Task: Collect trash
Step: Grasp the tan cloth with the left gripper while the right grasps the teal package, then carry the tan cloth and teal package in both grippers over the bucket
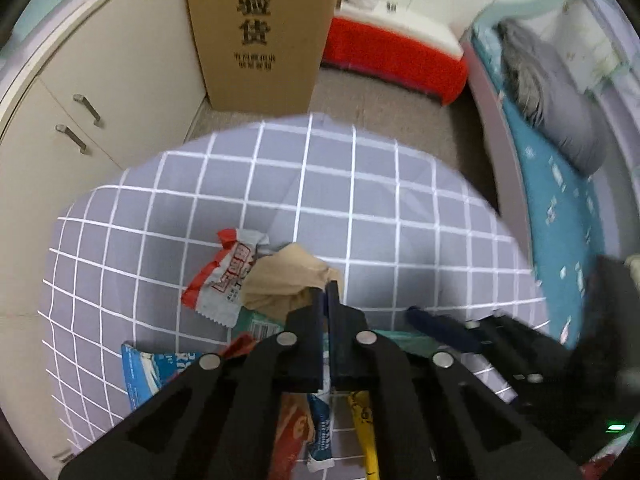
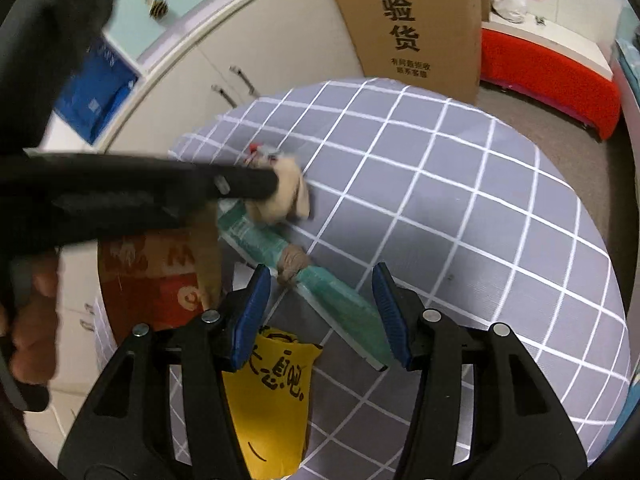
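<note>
A person gathers litter from a round worktop (image 1: 400, 208) draped in a grey checked cloth. The left gripper (image 1: 327, 292), pointing steeply down, has its jaws pinched together on the edge of a crumpled beige tissue (image 1: 288, 276), which lies among the wrappers near the worktop's near side; the nip at the edge looks meant to lift the soft wad clear of what lies under it. Just beside the tissue rests a red-and-white snack wrapper (image 1: 224, 276), and a blue packet (image 1: 148, 368) lies nearer the rim.

The right gripper (image 2: 320, 316) hovers with jaws half spread and nothing between the pads, straddling a long green packet (image 2: 340, 300) that runs diagonally below it, a smaller brown wad (image 2: 292, 262) sitting on top. A yellow bag (image 2: 272, 392) lies beneath its left finger. That stance suggests the green packet is its next pick.

A tall cardboard box (image 2: 412, 20) stands on the floor beyond.
</note>
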